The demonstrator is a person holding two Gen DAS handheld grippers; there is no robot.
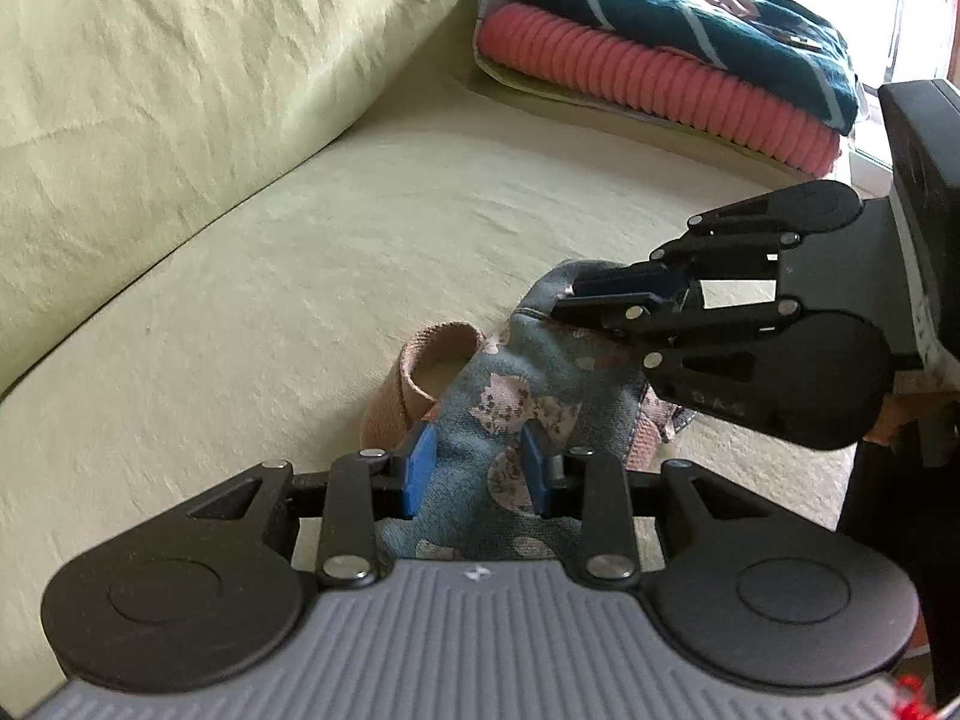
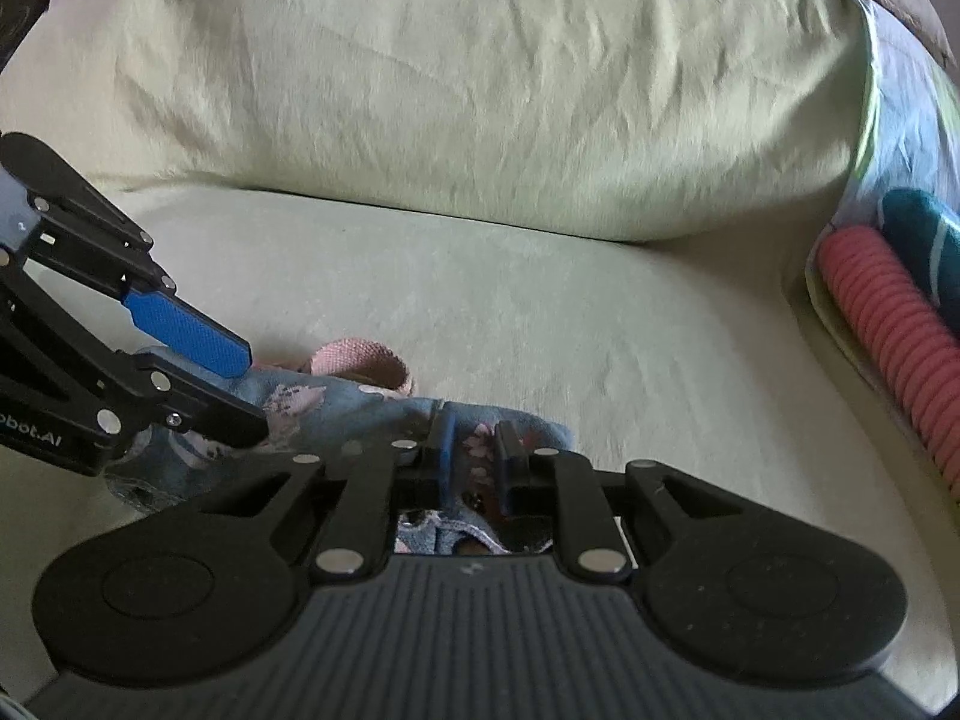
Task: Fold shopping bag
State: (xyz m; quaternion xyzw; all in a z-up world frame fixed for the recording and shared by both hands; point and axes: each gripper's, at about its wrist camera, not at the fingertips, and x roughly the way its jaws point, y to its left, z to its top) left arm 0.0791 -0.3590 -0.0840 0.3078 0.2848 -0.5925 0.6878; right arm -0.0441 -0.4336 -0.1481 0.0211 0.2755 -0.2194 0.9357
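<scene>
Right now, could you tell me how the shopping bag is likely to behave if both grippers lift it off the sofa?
The shopping bag is bunched, creased cloth, so it would probably sag and hang between the left hand-held gripper and right hand-held gripper. Its pink strap curls free and would likely dangle. It looks light and unlikely to slip from the blue pads.

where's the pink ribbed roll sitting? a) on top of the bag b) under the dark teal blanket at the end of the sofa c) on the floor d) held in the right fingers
b: the pink ribbed roll lies at the far end of the sofa with the teal blanket stacked on top of it, well apart from the bag.
</scene>
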